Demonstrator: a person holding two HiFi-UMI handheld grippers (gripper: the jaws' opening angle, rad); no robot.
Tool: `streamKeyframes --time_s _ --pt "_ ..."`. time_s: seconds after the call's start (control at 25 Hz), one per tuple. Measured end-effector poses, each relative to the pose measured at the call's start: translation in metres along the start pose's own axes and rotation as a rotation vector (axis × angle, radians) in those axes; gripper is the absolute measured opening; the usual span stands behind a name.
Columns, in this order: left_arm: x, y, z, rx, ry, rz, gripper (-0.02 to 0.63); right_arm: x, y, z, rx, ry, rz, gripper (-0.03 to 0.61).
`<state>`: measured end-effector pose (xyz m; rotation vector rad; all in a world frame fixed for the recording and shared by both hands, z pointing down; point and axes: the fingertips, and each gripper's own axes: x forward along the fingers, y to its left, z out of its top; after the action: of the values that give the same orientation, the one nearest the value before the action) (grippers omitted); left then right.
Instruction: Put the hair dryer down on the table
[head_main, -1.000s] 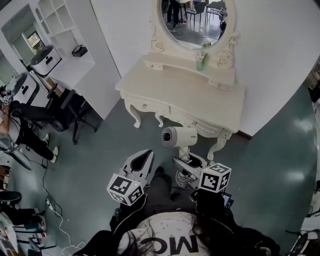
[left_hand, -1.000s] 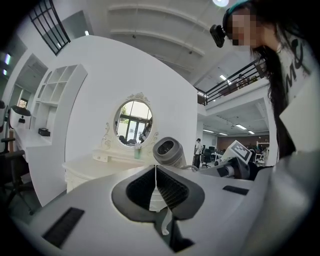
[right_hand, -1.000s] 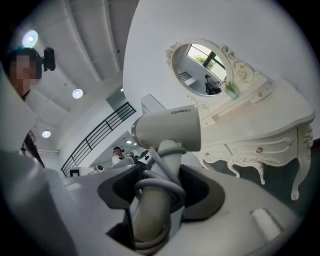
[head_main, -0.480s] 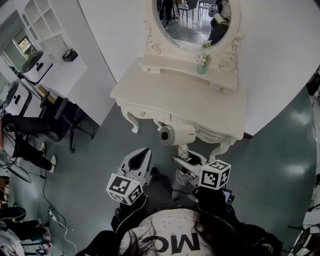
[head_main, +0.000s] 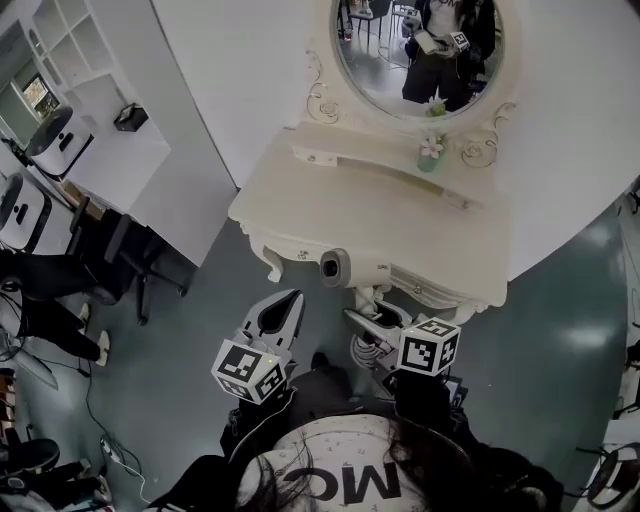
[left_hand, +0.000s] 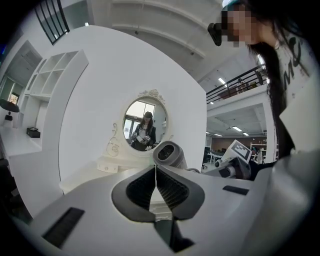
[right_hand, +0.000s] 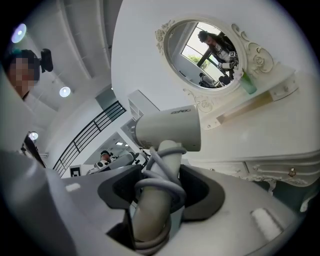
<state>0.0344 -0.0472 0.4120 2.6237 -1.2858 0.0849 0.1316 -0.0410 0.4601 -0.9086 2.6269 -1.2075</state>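
1. Right gripper (right_hand: 160, 192): jaws stand wide, clamped on the hair dryer (right_hand: 167, 130) handle. The grey cord (right_hand: 161, 184) is looped round the handle and sits between the pads with it.
2. The hair dryer is upright in that grip, barrel on top and level, one round end facing the person. It hangs in the air and rests on nothing.
3. From the head view the barrel sits at the front edge of the cream dressing table (head_main: 380, 210), near its left corner. I can't tell whether it is over the top or just in front of it.
4. Left gripper (left_hand: 156, 187): pads pressed flat together, nothing between them. It is held just left of the right one, pointed at the same table.
5. The tabletop is bare near the dryer. At the back a raised ledge carries a small green vase (head_main: 432, 155), under the oval mirror (head_main: 420, 50).
6. Further left: a dark office chair (head_main: 120, 250) and a white shelf unit (head_main: 80, 60).
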Motion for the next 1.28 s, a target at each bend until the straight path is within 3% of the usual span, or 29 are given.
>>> streamKeyframes --time_s 0.28,0.64,1.04,1.28 --pt "0.002 0.069 0.011 -0.01 -0.007 -0.027 -0.014 0.064 0.001 0.015 0.015 -0.019 -0.035 0.249" --pt "-0.003 0.108 0.014 -0.027 -0.015 -0.048 -0.014 0.108 0.005 0.022 0.011 -0.02 -0.055 0.249" --pt "-0.013 0.131 0.01 -0.062 -0.029 -0.003 -0.014 0.141 -0.014 0.032 0.018 0.015 -0.073 0.249" --pt "-0.015 0.164 0.01 -0.066 -0.019 0.077 -0.014 0.177 -0.034 0.044 0.024 0.047 -0.058 0.249"
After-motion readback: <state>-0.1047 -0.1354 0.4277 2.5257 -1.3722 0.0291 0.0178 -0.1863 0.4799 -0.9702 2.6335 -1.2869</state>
